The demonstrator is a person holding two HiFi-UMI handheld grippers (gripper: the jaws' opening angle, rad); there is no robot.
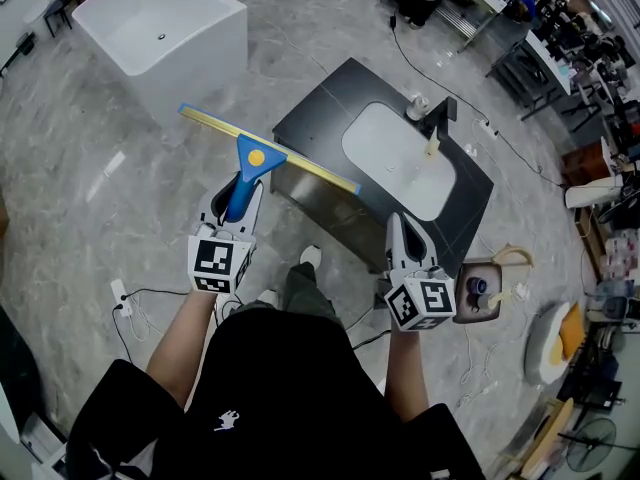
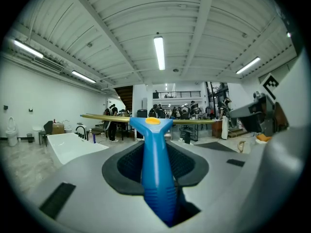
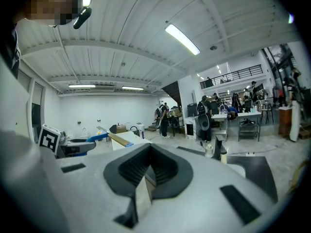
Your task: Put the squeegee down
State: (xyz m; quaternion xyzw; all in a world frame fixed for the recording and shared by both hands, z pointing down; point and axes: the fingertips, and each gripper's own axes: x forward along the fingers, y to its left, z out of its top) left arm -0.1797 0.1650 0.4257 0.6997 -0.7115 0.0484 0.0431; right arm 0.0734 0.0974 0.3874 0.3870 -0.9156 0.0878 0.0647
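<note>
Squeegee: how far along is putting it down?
Nothing is set down yet. The blue-handled, yellow-bladed squeegee is gripped by its handle in the left tool, held in the air near the dark sink counter. The right tool is shut, empty. Remaining: lower and release.

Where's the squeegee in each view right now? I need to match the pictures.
Head view: squeegee left of centre, handle in the left gripper, blade slanting.
Left gripper view: dead centre, blue handle clamped between the jaws, blade level across.
Right gripper view: small, at middle left.
Shared landmark: the white tub.
</note>
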